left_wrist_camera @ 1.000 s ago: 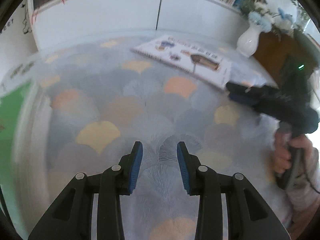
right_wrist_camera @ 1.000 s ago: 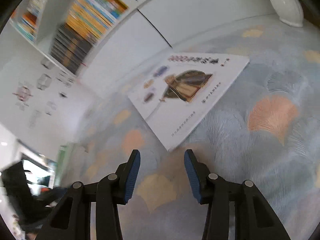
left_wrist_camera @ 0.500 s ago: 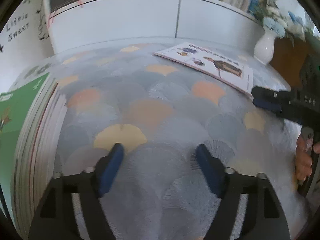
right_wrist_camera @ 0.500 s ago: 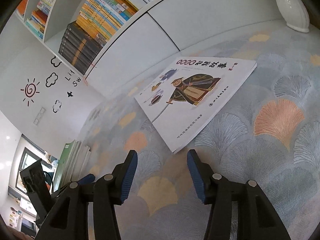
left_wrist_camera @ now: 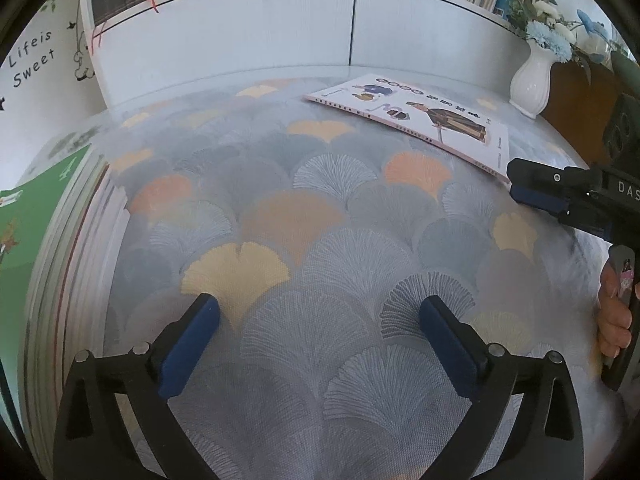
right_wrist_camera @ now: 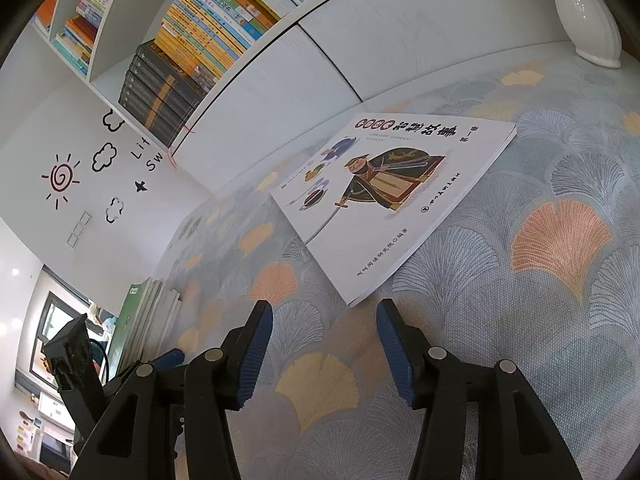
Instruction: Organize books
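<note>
Blue-padded left gripper (left_wrist_camera: pixel 318 336) has just spread wide, nothing btwn jaws, over patterned cloth (left_wrist_camera: pixel 320 216). Right gripper (right_wrist_camera: pixel 324 346) half-spread, empty, just short of white book's (right_wrist_camera: pixel 394 200) corner. Green-topped book stack (left_wrist_camera: pixel 48 256) at left edge; bookshelf (right_wrist_camera: pixel 192 44) behind.

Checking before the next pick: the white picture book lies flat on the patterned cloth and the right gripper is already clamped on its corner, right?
Not clamped. In the right wrist view the right gripper is open just short of the white picture book, which does lie flat on the patterned cloth.

wall (left_wrist_camera: pixel 36 54): "Lifeis Sweet"
green book (left_wrist_camera: pixel 28 216): "4"
right tool (left_wrist_camera: pixel 532 190): "DAS" on its body
</note>
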`<act>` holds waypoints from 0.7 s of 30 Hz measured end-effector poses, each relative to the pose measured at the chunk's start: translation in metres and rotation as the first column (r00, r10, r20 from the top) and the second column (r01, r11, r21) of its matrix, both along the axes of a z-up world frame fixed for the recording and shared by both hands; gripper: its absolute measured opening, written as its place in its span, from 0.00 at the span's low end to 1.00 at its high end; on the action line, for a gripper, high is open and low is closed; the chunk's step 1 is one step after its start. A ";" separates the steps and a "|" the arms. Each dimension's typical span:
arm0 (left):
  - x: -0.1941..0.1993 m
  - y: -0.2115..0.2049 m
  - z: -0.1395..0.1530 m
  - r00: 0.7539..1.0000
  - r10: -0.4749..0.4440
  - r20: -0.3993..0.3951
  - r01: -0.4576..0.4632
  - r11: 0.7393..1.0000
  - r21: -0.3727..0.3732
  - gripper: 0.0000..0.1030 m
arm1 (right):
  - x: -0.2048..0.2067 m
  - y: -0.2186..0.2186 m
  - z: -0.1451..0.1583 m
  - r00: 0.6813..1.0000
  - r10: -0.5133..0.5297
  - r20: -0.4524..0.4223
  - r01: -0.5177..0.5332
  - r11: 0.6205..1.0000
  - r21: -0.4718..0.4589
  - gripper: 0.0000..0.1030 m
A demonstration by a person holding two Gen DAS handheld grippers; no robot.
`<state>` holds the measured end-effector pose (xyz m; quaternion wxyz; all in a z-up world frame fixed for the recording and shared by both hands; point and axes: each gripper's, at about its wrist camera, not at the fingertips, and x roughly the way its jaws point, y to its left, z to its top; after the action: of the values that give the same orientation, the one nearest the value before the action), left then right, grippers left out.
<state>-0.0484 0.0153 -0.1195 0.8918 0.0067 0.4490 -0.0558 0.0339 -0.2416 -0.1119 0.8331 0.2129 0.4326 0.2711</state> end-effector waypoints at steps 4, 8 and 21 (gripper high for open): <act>0.000 0.000 0.000 1.000 0.001 0.001 -0.001 1.000 -0.001 0.98 | 0.000 0.000 0.000 1.000 0.000 0.000 0.000 1.000 0.000 0.51; 0.000 0.001 0.000 1.000 0.024 0.006 -0.024 1.000 0.008 0.98 | 0.000 0.000 0.000 1.000 0.000 0.000 0.000 1.000 0.000 0.51; 0.003 0.011 -0.002 0.995 0.098 -0.002 -0.098 0.995 -0.001 0.99 | 0.000 0.001 0.000 1.000 0.000 0.001 0.000 1.000 -0.002 0.52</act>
<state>-0.0453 0.0261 -0.1210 0.8931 -0.0158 0.4494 -0.0120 0.0335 -0.2410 -0.1118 0.8334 0.2122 0.4325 0.2709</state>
